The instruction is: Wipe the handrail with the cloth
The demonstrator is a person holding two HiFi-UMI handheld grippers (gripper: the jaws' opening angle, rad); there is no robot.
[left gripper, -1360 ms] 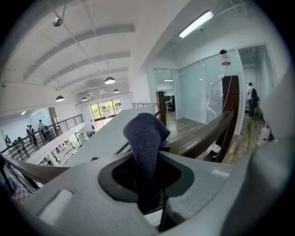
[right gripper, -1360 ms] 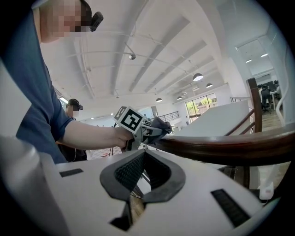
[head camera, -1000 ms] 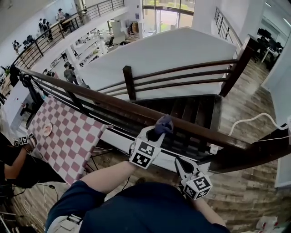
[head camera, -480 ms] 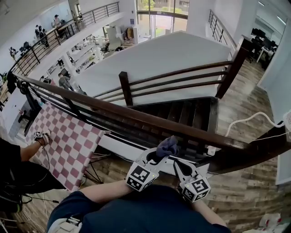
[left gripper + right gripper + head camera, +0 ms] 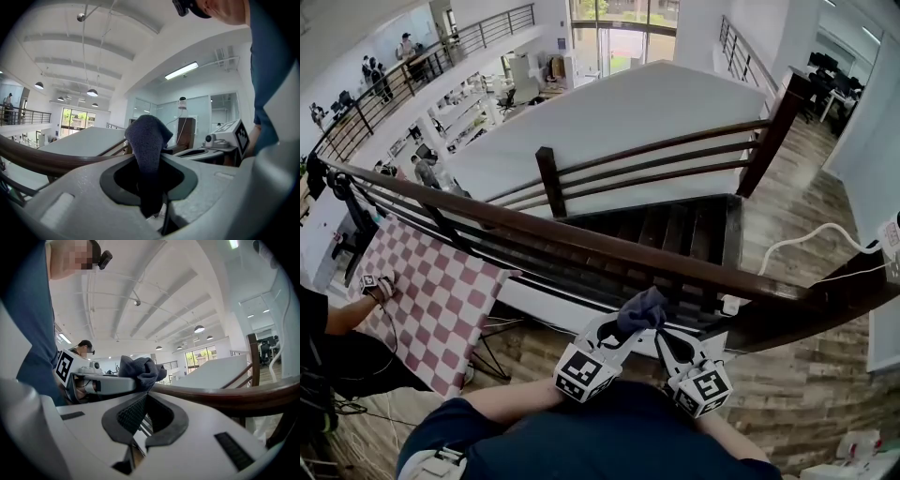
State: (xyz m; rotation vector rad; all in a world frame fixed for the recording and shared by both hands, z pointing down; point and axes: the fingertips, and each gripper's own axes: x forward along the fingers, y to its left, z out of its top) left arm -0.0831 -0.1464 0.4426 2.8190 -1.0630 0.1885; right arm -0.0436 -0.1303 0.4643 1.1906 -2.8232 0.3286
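Cloth (image 5: 642, 307) now drawn back off handrail (image 5: 581, 240), toward 6 o'clock. My left claw (image 5: 623, 330) pinched tight on its tail, wad poking out for rubbing. Right claw (image 5: 667, 342) closed, empty, spare at 3 o'clock.

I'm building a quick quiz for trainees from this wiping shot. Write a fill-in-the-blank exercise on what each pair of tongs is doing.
1. The left tongs are shut on a dark ____.
2. The right tongs hold ____.
3. The cloth is raised close to the long brown wooden ____.

Missing words: cloth; nothing; handrail.
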